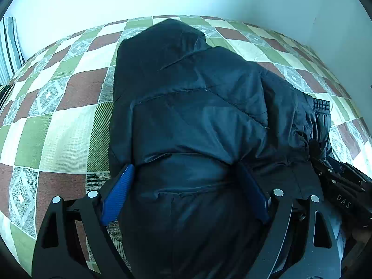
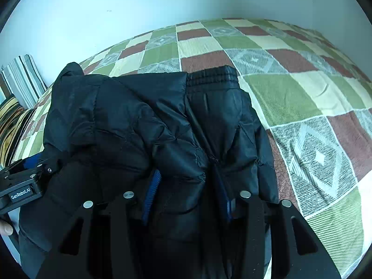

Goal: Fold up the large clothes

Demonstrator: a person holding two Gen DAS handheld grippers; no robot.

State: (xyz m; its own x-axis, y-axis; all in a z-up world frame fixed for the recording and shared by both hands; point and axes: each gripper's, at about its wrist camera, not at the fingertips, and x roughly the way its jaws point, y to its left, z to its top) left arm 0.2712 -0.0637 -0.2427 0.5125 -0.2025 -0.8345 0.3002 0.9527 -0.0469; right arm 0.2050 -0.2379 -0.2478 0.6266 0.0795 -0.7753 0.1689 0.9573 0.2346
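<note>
My left hand-held gripper [image 1: 186,193] stands wide around the jacket [image 1: 197,107]'s near edge; my right hand-held gripper [image 2: 188,193], narrower, pinches a thick bunch. The slick padding could slip toward 12 o'clock across the bed [image 1: 65,125], undoing the fold.

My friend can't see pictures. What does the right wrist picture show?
A dark puffy jacket lies bunched on a checked bedspread, its fabric between the blue fingers of the right hand-held gripper. The left hand-held gripper shows at the picture's left edge.

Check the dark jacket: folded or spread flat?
Folded: the jacket lies bunched in thick layers on the checked bedspread, a sleeve cuff lying on top.
</note>
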